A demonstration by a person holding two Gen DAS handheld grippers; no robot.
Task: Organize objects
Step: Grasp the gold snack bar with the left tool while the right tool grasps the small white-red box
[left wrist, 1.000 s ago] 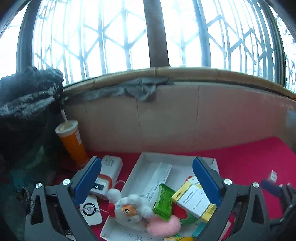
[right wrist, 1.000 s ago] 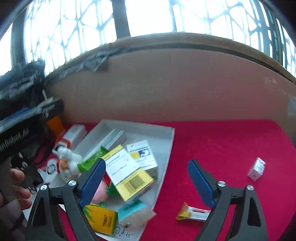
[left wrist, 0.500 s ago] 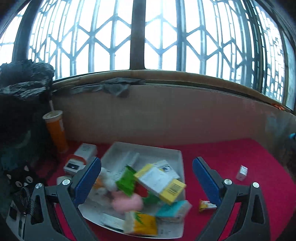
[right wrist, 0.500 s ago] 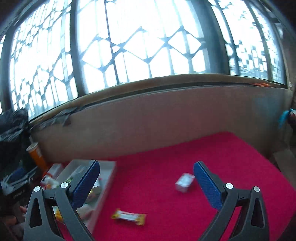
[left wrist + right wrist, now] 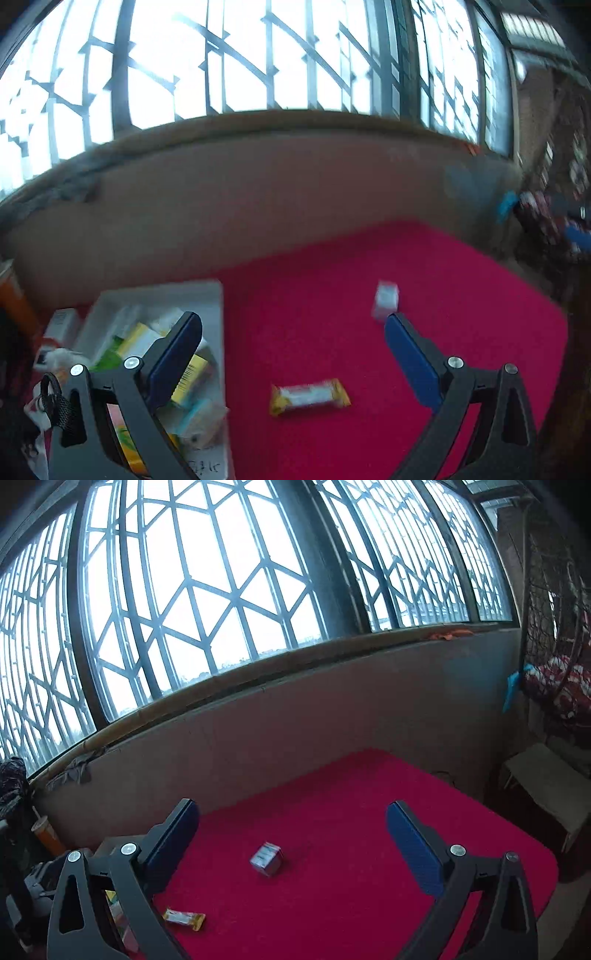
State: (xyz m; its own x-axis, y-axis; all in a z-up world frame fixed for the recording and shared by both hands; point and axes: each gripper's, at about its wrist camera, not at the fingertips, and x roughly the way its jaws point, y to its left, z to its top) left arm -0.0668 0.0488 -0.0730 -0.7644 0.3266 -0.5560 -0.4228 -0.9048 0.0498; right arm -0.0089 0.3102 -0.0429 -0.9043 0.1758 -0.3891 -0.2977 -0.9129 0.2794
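swinging away from the full tray (image 5: pixel 218 317) toward the red table's right side, both claws, left gripper (image 5: pixel 291 354) and right gripper (image 5: pixel 291 834), stand wide apart and empty; the small box (image 5: pixel 266 858) and snack bar (image 5: pixel 309 397) wait loose, probably next.

Left gripper (image 5: pixel 291 354): two black angular finger arms with triangular cut-outs, each faced with a flat blue textured pad. Fingers (image 5: pixel 173 354) carry paired silver round-head screws near the pad base, at about 8 o'clock and 4 o'clock of the frame. A black woven strap loop hangs at the outer edge of its left arm.

Right gripper (image 5: pixel 291 834): same build, with black arms, blue ribbed pads and two silver screws per arm. Fingers (image 5: pixel 413 849) show the rib pattern clearly.
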